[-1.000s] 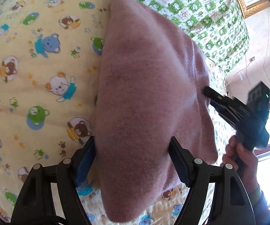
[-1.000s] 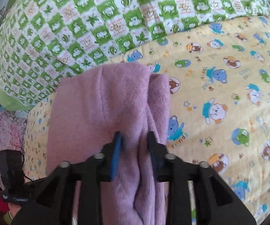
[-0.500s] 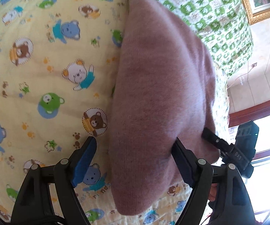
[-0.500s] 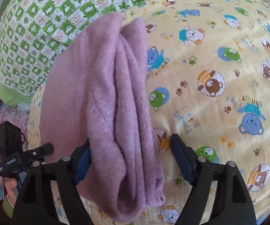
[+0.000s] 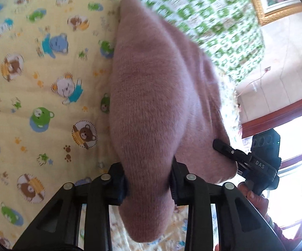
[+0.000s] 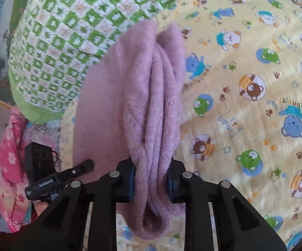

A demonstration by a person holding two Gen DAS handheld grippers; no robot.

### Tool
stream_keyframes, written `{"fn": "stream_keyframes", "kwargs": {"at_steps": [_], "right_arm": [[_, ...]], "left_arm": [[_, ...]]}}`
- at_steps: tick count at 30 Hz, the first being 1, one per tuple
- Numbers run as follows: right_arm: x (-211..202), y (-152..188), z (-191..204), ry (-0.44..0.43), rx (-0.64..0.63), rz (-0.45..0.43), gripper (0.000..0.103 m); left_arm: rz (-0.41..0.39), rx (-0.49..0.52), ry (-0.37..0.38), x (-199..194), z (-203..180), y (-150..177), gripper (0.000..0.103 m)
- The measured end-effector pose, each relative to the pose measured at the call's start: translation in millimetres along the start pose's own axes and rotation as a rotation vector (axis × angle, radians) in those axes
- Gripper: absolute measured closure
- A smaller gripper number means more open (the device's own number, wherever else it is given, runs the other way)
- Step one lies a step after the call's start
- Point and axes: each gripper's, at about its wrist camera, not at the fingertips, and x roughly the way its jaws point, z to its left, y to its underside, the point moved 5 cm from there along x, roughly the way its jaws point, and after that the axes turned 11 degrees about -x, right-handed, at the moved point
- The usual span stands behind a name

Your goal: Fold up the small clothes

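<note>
A pink knitted sweater [image 5: 163,96], folded into a thick bundle, is laid on the yellow bear-print bed sheet [image 5: 35,96] beside a green checked quilt [image 6: 67,31]. One end is clamped between the jaws of the left hand-held gripper [image 5: 147,179]; the opposite end, where stacked folded edges are seen only in the right wrist view, is clamped by the right hand-held gripper [image 6: 151,179]. A window [image 5: 293,146] is shown only in the left view, pink floral fabric [image 6: 12,167] only in the right.

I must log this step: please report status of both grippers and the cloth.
Left gripper shut on pink garment. Right gripper shut on its bunched end. Garment folded, on bear-print sheet. Nothing in the way.
</note>
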Motion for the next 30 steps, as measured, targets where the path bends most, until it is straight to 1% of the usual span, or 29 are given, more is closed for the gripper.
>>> {"fn": "stream_keyframes", "kwargs": {"at_steps": [3, 6, 9, 10, 13, 15, 17, 19, 20, 21, 22, 23, 24, 25, 26, 27, 28, 30], "right_arm": [[-16, 1, 23, -0.051, -0.024, -0.033, 0.079], [-14, 11, 44, -0.070, -0.061, -0.013, 0.079], [-7, 31, 62, -0.087, -0.084, 0.030, 0.079], [-3, 35, 66, -0.085, -0.088, 0.044, 0.079], [2, 61, 69, -0.076, -0.091, 0.096, 0.079], [2, 73, 62, -0.065, -0.078, 0.116, 0.079], [3, 86, 52, -0.043, -0.066, 0.140, 0.079], [7, 94, 46, -0.023, -0.059, 0.163, 0.079], [7, 95, 44, -0.014, -0.065, 0.167, 0.078], [8, 96, 41, -0.005, -0.066, 0.167, 0.076], [9, 96, 40, -0.003, -0.067, 0.167, 0.074], [9, 95, 40, -0.001, -0.068, 0.168, 0.066], [10, 94, 40, 0.012, -0.071, 0.170, 0.061], [8, 91, 40, 0.024, -0.073, 0.166, 0.060], [8, 88, 41, 0.028, -0.076, 0.160, 0.058], [9, 82, 44, 0.032, -0.078, 0.149, 0.053], [6, 75, 43, 0.042, -0.075, 0.129, 0.049], [3, 63, 40, 0.040, -0.060, 0.094, 0.036]], "left_arm": [[-0.052, 0.031, 0.035, -30, -11, 4, 0.074], [-0.091, 0.021, 0.047, -58, -3, 11, 0.076], [-0.097, 0.000, 0.034, -75, 11, 25, 0.077], [-0.092, -0.006, 0.025, -77, 15, 31, 0.077], [-0.062, -0.016, 0.008, -80, 27, 57, 0.077], [-0.029, -0.019, 0.004, -76, 34, 72, 0.077], [-0.001, -0.010, -0.018, -67, 44, 89, 0.077], [0.023, -0.008, -0.030, -58, 52, 97, 0.077], [0.030, -0.013, -0.024, -57, 55, 99, 0.075], [0.039, -0.022, -0.019, -56, 58, 98, 0.073], [0.052, -0.029, -0.020, -56, 60, 95, 0.066], [0.061, -0.029, -0.028, -55, 60, 92, 0.060], [0.066, -0.026, -0.035, -58, 60, 90, 0.058], [0.062, -0.019, -0.039, -61, 60, 86, 0.056], [0.051, -0.010, -0.044, -65, 56, 79, 0.051], [0.042, -0.006, -0.051, -68, 55, 74, 0.047], [0.031, -0.010, -0.055, -72, 54, 67, 0.041], [0.005, -0.025, -0.033, -77, 50, 49, 0.040]]}}
